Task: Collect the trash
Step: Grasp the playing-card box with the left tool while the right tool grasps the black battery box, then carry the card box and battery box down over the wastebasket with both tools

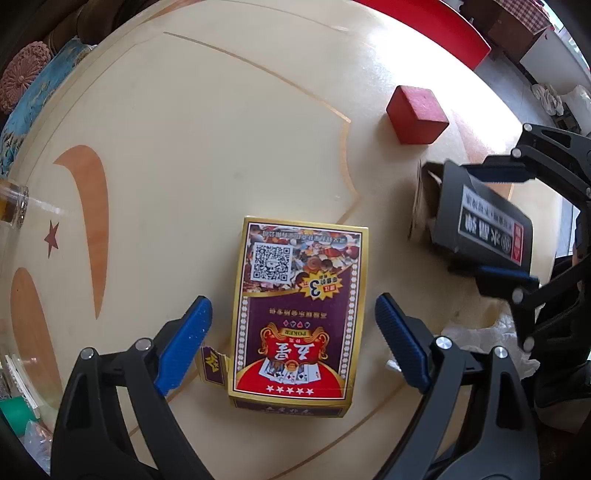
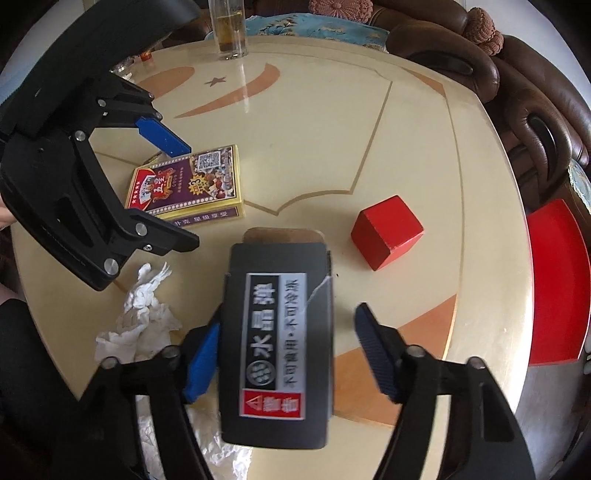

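**Round surface, three boxy things, two claws over them**

A round cream surface (image 2: pixel 314 129) with orange crescents, a small star and thin gold lines stands in front of a brown leather sofa (image 2: pixel 517 92). All places below are taken from the one red block (image 2: pixel 386 230), as the right wrist view shows them.

There is one red block, standing alone on the surface and touching nothing. One black box (image 2: pixel 277 332) with a white-and-red label sits near it, to the lower left, with its brown end flap open toward the far side. One playing-card box (image 1: pixel 299 258), purple and gold, lies flat well to the left of the block, with a torn flap at its end. Crumpled white tissue (image 2: pixel 140 314) lies further left than the black box; I cannot tell whether it is one piece or two. One glass (image 2: pixel 231 29) of amber liquid stands at the far edge, up and left of the block.

There are two claws. The left claw (image 1: pixel 291 301) points down over the card box, its blue pads spread wide on either side and clear of it: released, holding nothing. The right claw (image 2: pixel 290 317) straddles the black box. Its left pad lies against the box's side, while a strip of surface shows between the box and the other pad in its own view. In the left wrist view both pads seem to meet the box. Whether it is clenched I cannot tell.
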Demonstrator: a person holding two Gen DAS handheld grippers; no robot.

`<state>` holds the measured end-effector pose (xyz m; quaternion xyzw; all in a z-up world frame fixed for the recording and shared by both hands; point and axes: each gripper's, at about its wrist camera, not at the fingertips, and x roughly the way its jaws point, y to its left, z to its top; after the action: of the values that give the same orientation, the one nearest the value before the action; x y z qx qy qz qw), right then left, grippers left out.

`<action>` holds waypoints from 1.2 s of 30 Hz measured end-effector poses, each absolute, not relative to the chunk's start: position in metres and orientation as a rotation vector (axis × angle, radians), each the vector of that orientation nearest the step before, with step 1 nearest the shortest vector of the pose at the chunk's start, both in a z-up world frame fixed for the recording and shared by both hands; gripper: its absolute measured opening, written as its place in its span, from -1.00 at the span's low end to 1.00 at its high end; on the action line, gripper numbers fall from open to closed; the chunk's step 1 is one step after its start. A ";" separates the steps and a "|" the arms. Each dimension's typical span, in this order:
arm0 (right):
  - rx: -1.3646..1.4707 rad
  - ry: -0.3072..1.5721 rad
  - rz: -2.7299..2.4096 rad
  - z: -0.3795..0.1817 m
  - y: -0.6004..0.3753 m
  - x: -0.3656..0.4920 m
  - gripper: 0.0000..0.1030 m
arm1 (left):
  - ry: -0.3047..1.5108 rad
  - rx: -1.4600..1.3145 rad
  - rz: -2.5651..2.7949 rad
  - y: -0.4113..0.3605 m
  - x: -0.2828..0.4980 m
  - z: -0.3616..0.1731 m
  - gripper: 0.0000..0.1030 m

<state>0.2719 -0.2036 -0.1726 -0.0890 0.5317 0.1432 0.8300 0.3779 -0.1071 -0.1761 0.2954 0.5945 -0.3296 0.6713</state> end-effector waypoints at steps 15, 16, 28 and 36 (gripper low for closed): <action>-0.132 1.089 0.200 -0.155 -0.221 0.266 0.01 | 1.290 0.671 -0.684 -0.113 0.368 -0.169 0.18; -0.129 1.086 0.194 -0.153 -0.222 0.265 0.01 | 1.286 0.657 -0.675 -0.112 0.368 -0.167 0.18; -0.097 1.020 0.151 -0.127 -0.230 0.252 0.01 | 1.228 0.573 -0.612 -0.091 0.350 -0.130 0.18; -0.083 0.951 0.127 -0.087 -0.230 0.229 0.01 | 1.165 0.549 -0.586 -0.087 0.323 -0.090 0.18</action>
<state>0.2287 -0.2299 -0.0874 -0.0398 0.4572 0.0610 0.8864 0.3229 -0.0867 -0.0902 0.2521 0.5353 -0.2692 0.7599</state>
